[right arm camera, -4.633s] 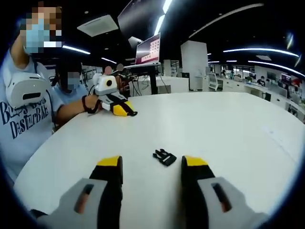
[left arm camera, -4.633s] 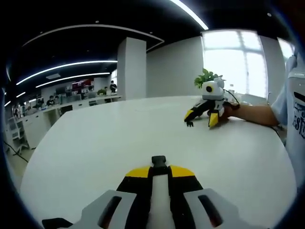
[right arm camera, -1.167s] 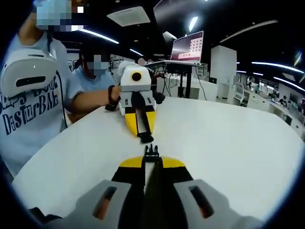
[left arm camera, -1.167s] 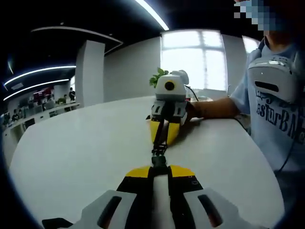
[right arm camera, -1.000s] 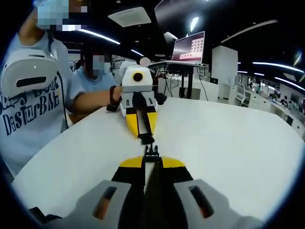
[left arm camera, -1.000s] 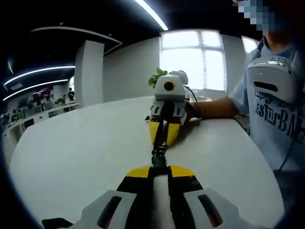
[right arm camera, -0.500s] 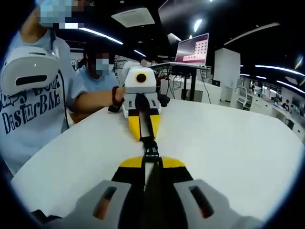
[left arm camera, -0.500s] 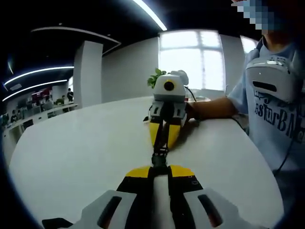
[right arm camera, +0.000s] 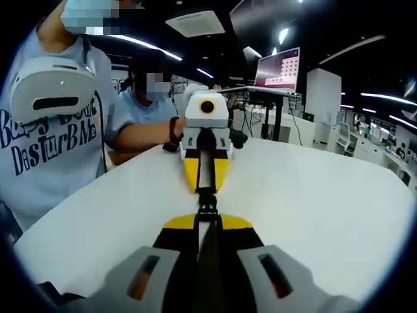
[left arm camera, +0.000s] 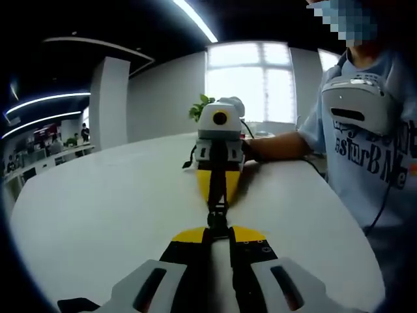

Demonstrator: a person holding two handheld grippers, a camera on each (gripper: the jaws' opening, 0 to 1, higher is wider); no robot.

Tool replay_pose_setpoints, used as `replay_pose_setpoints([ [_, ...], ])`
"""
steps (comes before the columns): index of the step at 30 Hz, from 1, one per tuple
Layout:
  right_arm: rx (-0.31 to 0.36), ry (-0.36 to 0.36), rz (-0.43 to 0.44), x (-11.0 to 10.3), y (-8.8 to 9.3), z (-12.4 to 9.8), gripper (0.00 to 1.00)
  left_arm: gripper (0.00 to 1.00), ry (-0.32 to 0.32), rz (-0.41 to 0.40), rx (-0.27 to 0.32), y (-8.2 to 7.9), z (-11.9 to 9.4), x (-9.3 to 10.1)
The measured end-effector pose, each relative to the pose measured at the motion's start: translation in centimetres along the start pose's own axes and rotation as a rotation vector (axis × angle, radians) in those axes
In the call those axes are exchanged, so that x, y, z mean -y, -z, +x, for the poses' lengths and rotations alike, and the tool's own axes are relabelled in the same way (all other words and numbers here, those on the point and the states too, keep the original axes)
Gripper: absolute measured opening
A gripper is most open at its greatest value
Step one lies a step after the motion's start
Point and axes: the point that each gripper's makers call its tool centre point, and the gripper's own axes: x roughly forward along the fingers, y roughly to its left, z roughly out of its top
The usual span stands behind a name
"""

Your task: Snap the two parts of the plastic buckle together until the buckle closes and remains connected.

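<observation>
1. the white table [left arm camera: 98, 215] is the largest thing here, and above it the two grippers face each other tip to tip. the left gripper [left arm camera: 218, 231] has its jaws clenched on one black buckle part [left arm camera: 217, 228]. the right gripper [right arm camera: 207, 222] has its jaws clenched on the other buckle part [right arm camera: 208, 206].

2. where the buckle is: both parts are held just above the table, between the two yellow jaw tips, and they touch or nearly touch. i cannot tell if they have already clicked together.

3. direction: the long axis of the buckle seems to lie along the line from one gripper to the other. each part points away from its own gripper, toward the other one.

4. what could go wrong, in my judgement: if one hand rolls or tilts a little, the prongs may meet the socket edge and jam. a hard push could then make a part slip in the jaws, or fall on the table.

5. releasing too early could let the parts separate again.
</observation>
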Motion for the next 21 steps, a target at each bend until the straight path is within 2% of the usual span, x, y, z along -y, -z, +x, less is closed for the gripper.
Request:
replay_pose_setpoints([
  [21,0.0,-0.093,-0.005,-1.7,0.0,0.4,0.1,0.12,0.085,0.027,-0.006,0.1,-0.1,1.7],
])
